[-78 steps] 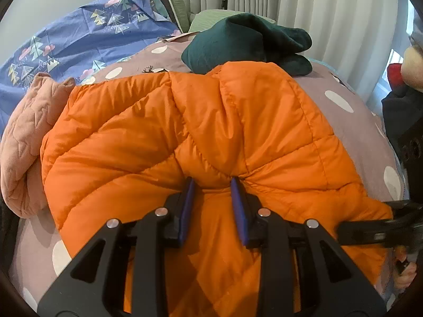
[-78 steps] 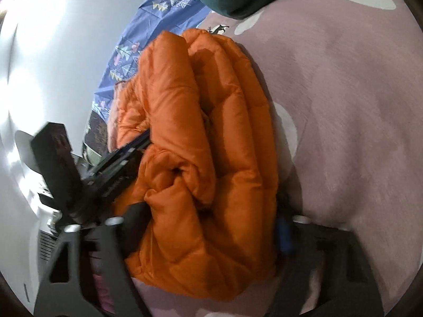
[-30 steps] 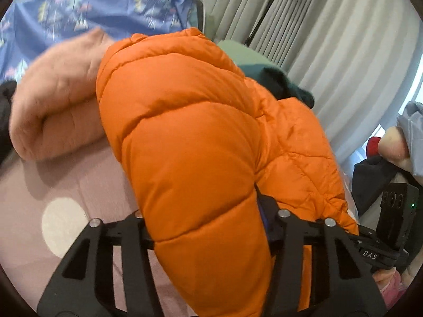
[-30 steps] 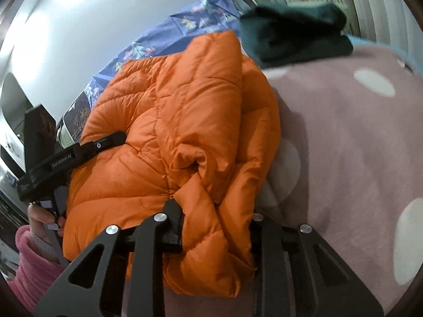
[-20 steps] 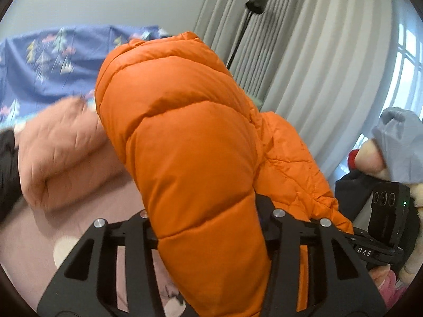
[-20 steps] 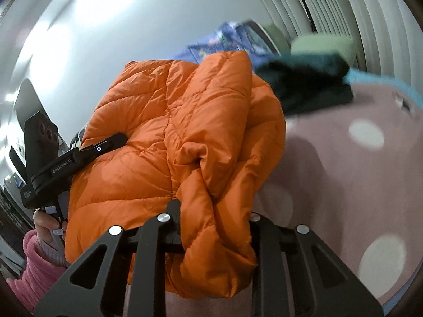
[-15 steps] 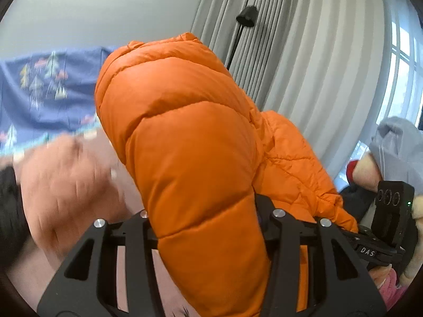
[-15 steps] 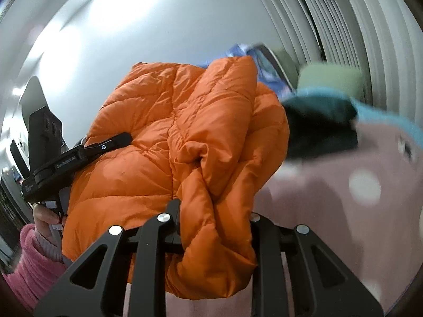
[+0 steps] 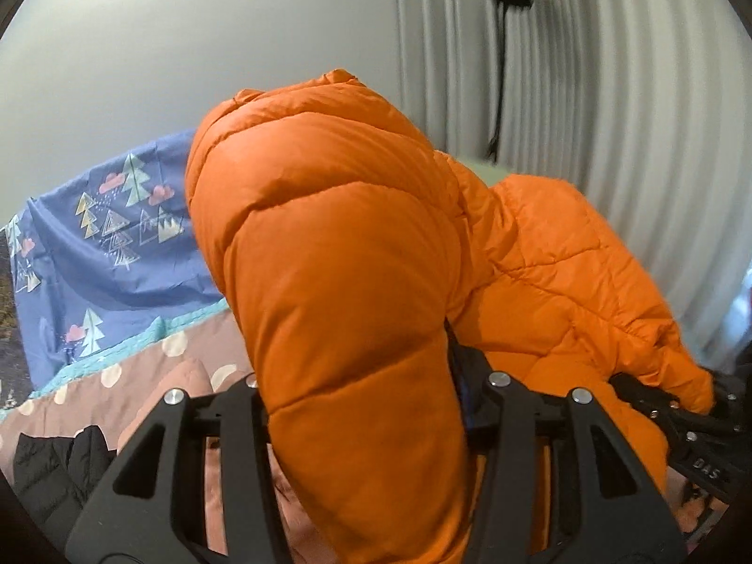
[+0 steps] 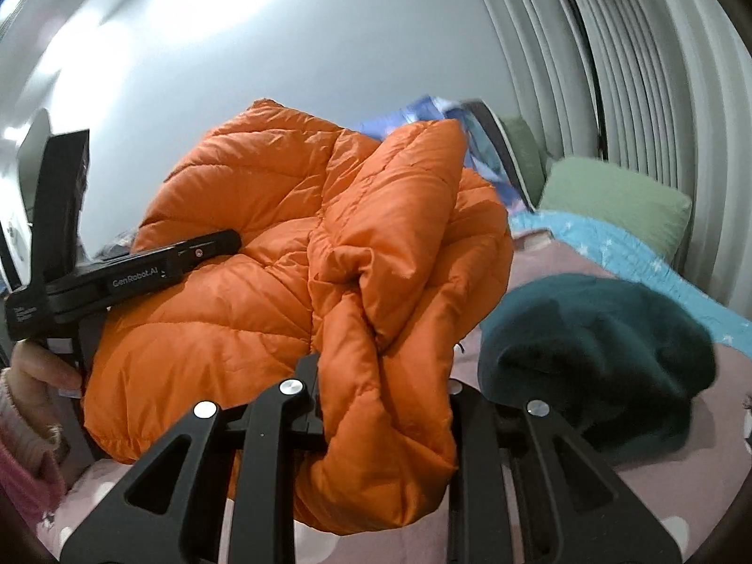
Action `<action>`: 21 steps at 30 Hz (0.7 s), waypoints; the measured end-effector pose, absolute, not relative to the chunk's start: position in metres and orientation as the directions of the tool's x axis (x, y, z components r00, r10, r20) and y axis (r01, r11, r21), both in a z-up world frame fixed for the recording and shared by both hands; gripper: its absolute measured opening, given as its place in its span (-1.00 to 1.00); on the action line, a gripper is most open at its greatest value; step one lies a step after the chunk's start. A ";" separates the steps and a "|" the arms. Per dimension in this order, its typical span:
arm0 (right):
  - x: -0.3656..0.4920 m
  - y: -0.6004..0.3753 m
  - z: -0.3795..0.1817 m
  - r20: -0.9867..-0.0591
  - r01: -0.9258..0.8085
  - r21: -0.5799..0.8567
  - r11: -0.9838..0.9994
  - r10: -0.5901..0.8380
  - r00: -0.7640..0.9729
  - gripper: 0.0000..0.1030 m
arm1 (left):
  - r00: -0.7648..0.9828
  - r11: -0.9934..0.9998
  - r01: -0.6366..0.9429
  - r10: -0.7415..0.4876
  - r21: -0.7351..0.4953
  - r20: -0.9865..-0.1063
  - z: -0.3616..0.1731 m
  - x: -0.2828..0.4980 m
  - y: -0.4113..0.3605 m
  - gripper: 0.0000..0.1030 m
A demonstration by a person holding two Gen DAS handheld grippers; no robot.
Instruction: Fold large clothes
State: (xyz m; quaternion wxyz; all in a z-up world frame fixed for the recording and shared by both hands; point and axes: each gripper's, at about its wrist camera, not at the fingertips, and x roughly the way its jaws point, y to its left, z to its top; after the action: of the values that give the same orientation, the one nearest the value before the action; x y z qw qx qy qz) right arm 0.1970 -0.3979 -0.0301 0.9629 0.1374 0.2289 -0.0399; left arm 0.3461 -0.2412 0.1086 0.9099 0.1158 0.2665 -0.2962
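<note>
A folded orange puffer jacket hangs in the air above the bed, held from both ends. My left gripper is shut on a thick padded fold of it, which hides the pads. In the right wrist view the same orange puffer jacket bulges over my right gripper, whose jaws are shut on a bunched edge. The left gripper's body shows there at the far side of the jacket, in a person's hand.
The bed has a mauve cover with pale dots. On it lie a dark green garment, a pink quilted garment and a black one. A blue tree-print sheet, a green pillow and curtains stand behind.
Both grippers have risen with the jacket clamped in them, lifting it clear of the bed. The views now tip up toward the wall and curtains.
</note>
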 end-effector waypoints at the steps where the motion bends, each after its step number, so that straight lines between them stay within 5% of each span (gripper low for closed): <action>1: 0.209 -0.399 -0.040 -0.476 0.160 0.223 0.962 -0.035 0.879 -0.57 | 0.686 0.802 0.592 -0.452 0.077 -0.570 0.097 0.356 -0.247 -0.05; 5: 0.247 -0.405 -0.084 -0.573 0.217 0.134 0.967 -0.103 0.813 -0.57 | 0.694 0.810 0.541 -0.281 0.224 -0.663 0.029 0.396 -0.278 0.07; 10: 0.277 -0.411 -0.157 -0.684 0.306 0.028 0.952 -0.205 0.700 -0.56 | 0.666 0.856 0.450 -0.133 0.253 -0.734 -0.057 0.416 -0.288 0.31; 21: 0.278 -0.401 -0.155 -0.713 0.346 -0.025 0.938 -0.260 0.651 -0.46 | 0.711 0.874 0.423 -0.157 0.238 -0.686 -0.026 0.389 -0.255 0.70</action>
State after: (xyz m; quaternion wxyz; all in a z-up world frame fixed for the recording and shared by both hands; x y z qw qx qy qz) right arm 0.2777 -0.4013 -0.1549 0.9069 0.0564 0.3826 -0.1670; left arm 0.3890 -0.2550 -0.0256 0.9045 0.1930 0.3449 -0.1604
